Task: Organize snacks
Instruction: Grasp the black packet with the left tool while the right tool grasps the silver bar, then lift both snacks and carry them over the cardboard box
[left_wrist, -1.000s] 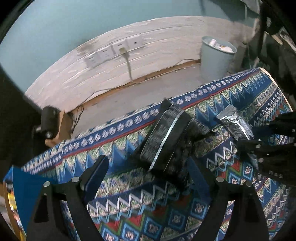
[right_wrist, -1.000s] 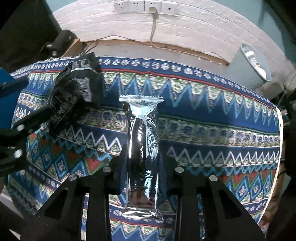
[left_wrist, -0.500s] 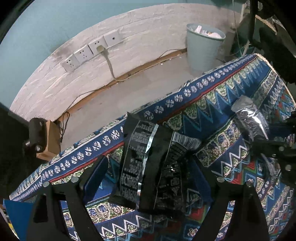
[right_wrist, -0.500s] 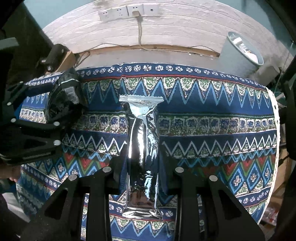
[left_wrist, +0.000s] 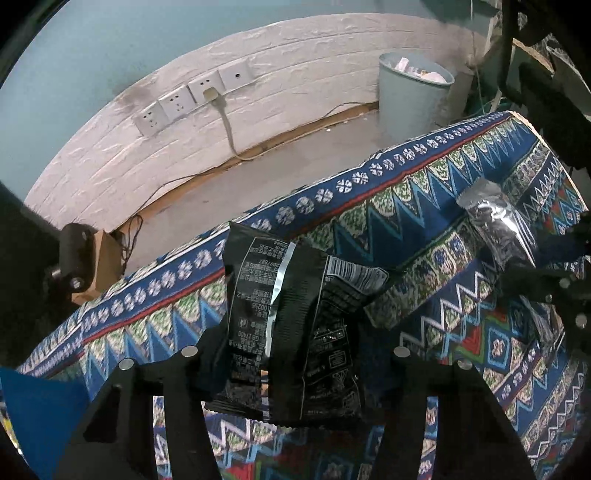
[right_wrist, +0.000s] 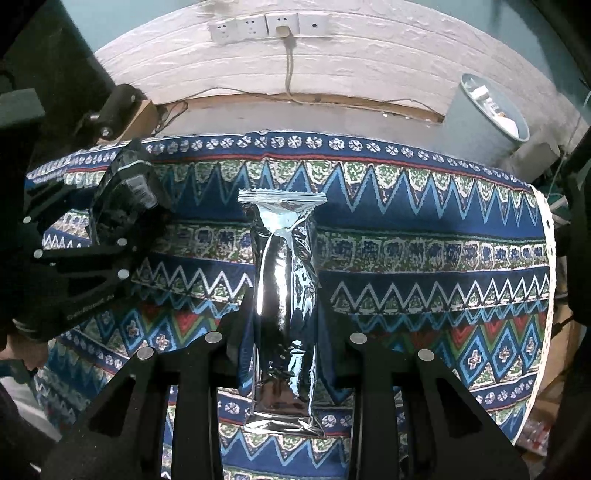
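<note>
My left gripper (left_wrist: 291, 354) is shut on a black snack bag (left_wrist: 295, 317) with white print and holds it above the patterned tablecloth (left_wrist: 424, 302). The bag also shows in the right wrist view (right_wrist: 125, 199), at the left. My right gripper (right_wrist: 282, 332) is shut on a long silver foil snack pack (right_wrist: 284, 295) and holds it upright over the cloth. The silver pack shows at the right of the left wrist view (left_wrist: 495, 225), with the right gripper (left_wrist: 543, 284) around it.
The blue zigzag tablecloth (right_wrist: 424, 258) covers the table. Beyond its far edge are bare floor, a white brick wall with sockets (left_wrist: 192, 99) and a grey waste bin (left_wrist: 410, 92). A blue object (left_wrist: 40, 406) sits at the left table edge.
The left gripper has closed on the black bag and lifted it from the cloth toward the camera. The right gripper keeps the silver pack and has risen a little.
</note>
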